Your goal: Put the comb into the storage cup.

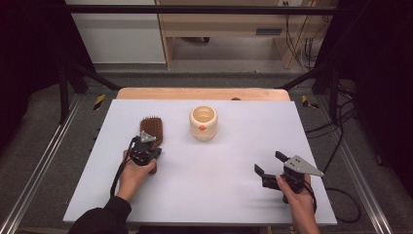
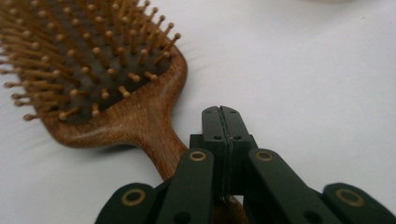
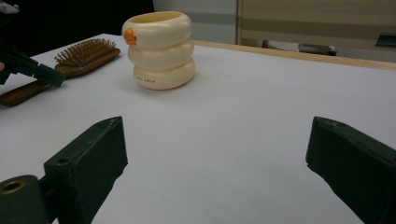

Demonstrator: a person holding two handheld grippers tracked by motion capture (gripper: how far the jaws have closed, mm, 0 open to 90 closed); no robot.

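Open tool (image 3: 219, 158) faces cream cup (image 3: 160, 49) beside wooden hairbrush (image 3: 70, 63).

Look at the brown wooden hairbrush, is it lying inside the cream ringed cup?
No, the brown wooden hairbrush lies flat on the table beside the cream ringed cup.

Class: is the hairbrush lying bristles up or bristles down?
Bristles up. The hairbrush lies flat on the table, its pins pointing upward.

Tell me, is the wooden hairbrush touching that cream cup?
Apart. The high view shows bare table between the hairbrush and the cup; the right gripper view shows the same gap.
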